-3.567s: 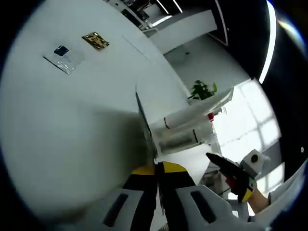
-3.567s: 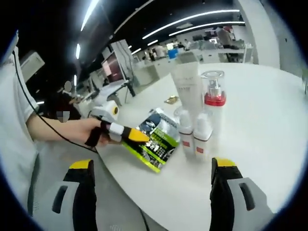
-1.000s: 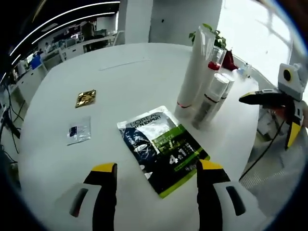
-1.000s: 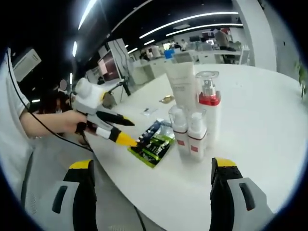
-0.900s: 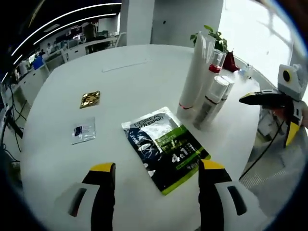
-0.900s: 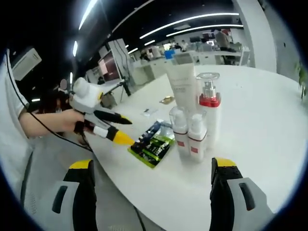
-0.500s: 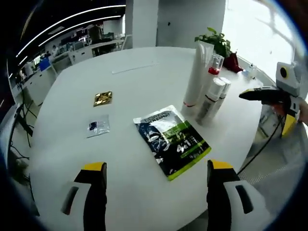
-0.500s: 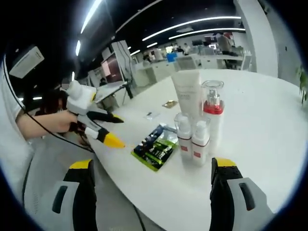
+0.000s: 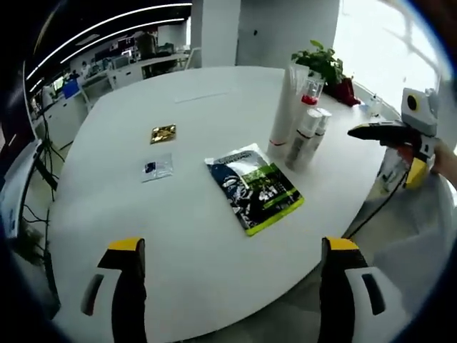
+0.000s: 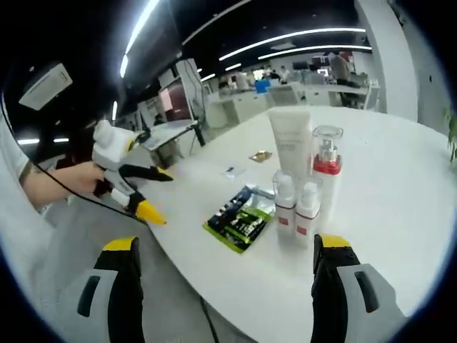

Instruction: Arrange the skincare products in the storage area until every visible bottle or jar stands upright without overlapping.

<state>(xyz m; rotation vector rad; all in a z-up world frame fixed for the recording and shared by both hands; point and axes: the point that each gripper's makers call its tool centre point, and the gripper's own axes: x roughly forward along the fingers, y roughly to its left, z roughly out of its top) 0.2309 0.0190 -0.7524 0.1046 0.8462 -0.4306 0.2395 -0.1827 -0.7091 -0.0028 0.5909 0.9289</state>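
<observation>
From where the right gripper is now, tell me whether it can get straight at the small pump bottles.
Probably yes. The right gripper, jaws open, faces the two small pump bottles near the table's edge with nothing between them. The flat sachet lies off to one side, and the left gripper is clear.

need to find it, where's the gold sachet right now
In the left gripper view the gold sachet lies flat on the white table, just beyond the clear sachet and left of the green pack.
</observation>
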